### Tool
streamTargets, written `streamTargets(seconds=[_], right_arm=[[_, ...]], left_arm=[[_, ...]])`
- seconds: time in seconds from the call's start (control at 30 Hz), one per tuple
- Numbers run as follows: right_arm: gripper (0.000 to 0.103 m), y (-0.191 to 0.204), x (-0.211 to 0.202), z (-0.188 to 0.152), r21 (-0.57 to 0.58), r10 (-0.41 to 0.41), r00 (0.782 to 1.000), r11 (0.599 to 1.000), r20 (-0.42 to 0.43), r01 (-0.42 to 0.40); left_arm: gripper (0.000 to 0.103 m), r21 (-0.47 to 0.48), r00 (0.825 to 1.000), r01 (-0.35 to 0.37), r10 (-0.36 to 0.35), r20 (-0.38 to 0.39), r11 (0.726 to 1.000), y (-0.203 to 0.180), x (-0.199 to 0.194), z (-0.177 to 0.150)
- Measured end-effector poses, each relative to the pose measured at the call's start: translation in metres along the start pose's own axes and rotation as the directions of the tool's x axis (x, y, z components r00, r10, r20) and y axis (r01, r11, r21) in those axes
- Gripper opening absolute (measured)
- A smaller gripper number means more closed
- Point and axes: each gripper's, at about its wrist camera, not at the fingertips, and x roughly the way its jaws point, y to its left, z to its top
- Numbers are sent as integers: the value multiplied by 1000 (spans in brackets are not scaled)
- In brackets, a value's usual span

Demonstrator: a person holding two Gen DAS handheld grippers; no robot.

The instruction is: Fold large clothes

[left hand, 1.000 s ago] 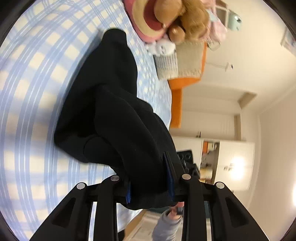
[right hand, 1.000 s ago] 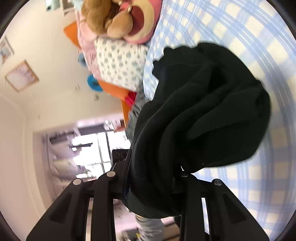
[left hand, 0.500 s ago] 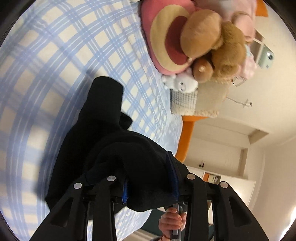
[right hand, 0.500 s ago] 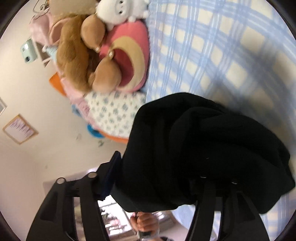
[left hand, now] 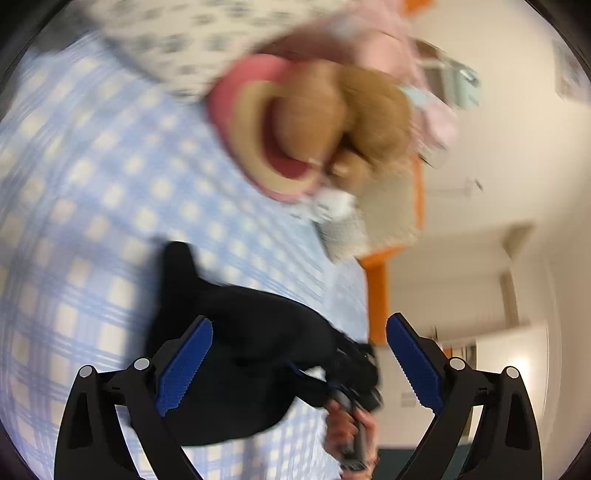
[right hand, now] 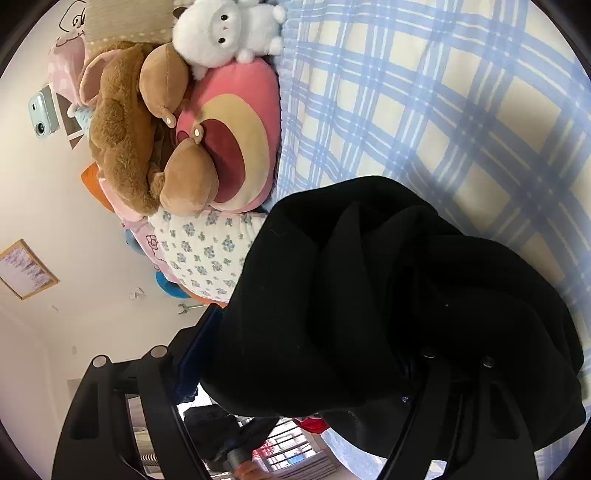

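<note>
A black garment lies bunched on the blue-checked bed sheet. My left gripper is pulled back from it, its jaws still opening and wide apart. Both blue pads are bare and the cloth lies beyond and below them. This view is blurred. In the right wrist view the garment is heaped over my right gripper, whose jaws are opening. Its left finger stands beside the cloth; the right finger is buried under a fold. A hand holds that gripper at the garment's near edge.
Plush toys crowd the head of the bed: a brown bear, a pink round cushion and a white lamb. A floral pillow lies beside the garment. An orange headboard and a cream wall bound that side.
My left gripper let go of the black garment, spread its jaws wide and drew back; the cloth dropped onto the sheet. My right jaws widened, with the garment slumped over them.
</note>
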Motion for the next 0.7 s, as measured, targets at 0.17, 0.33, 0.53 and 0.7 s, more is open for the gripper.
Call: streamTargets(seconds=[0.17, 0.33, 0.53, 0.7], right_arm=[[81, 1, -1, -1, -2, -12, 1000, 1000, 8, 12], [98, 15, 9, -2, -82, -70, 996, 994, -46, 66], [99, 45, -1, -15, -240, -145, 989, 961, -7, 139], [86, 121, -11, -64, -709, -194, 963, 651, 189, 271]], left_arm=[[96, 115, 991, 71, -57, -119, 991, -33, 59, -20], [82, 92, 996, -24, 32, -89, 996, -3, 111, -9], [80, 58, 976, -200, 204, -73, 978, 43, 140, 2], [80, 114, 970, -229, 236, -54, 967, 40, 142, -5]])
